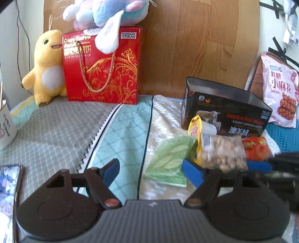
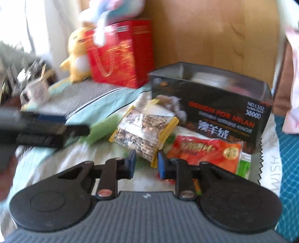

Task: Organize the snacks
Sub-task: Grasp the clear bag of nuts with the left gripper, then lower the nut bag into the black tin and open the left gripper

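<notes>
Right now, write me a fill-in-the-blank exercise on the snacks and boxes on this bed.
1. The pastel plush sits on top of the ____ gift box.
2. The yellow plush stands to the ____ of that gift box in the left wrist view.
3. The green packet, nut packet and orange packet lie in front of the open ____ box.

Missing words: red; left; black
</notes>
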The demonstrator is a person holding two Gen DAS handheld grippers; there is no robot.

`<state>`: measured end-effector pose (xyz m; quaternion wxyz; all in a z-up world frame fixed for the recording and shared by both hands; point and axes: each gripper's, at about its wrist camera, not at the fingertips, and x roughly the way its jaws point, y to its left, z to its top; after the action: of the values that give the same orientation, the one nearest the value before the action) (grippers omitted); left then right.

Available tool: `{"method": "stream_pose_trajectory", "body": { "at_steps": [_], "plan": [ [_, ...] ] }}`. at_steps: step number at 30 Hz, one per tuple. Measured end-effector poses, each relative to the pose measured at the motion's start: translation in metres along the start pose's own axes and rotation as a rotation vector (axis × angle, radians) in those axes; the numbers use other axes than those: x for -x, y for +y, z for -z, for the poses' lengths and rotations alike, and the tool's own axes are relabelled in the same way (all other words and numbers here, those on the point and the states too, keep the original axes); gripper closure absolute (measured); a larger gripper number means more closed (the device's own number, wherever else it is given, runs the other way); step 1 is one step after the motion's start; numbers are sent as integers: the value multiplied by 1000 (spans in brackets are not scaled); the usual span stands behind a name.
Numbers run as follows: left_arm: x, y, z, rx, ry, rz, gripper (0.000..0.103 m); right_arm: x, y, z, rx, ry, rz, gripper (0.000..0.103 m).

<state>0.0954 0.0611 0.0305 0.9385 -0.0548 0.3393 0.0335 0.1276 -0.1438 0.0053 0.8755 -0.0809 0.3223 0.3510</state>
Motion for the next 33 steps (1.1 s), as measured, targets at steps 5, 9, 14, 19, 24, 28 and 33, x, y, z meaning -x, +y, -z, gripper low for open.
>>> {"method": "stream_pose_trajectory", "body": {
  "at_steps": [5,9,14,19,24,28,33],
  "plan": [
    [9,16,18,51,21,76,27,29,22,25,44,-3,-3,77],
    [19,23,33,49,52,158,27,51,24,49,24,2,28,78],
    [31,15,39,8,76,278,26,86,17,70,0,-58,115,50],
    [26,-12,32,-30,99,363,24,87,15,69,-3,-58,76,44],
    [12,-30,34,-52,129,342,19,64,19,60,54,-47,38,42],
    [4,-35,35,-65,139,334,20,38,18,51,77,-18,28,42],
    [2,-46,35,-96,148,415,49,31,19,50,63,-43,-3,53]
  ]
}}
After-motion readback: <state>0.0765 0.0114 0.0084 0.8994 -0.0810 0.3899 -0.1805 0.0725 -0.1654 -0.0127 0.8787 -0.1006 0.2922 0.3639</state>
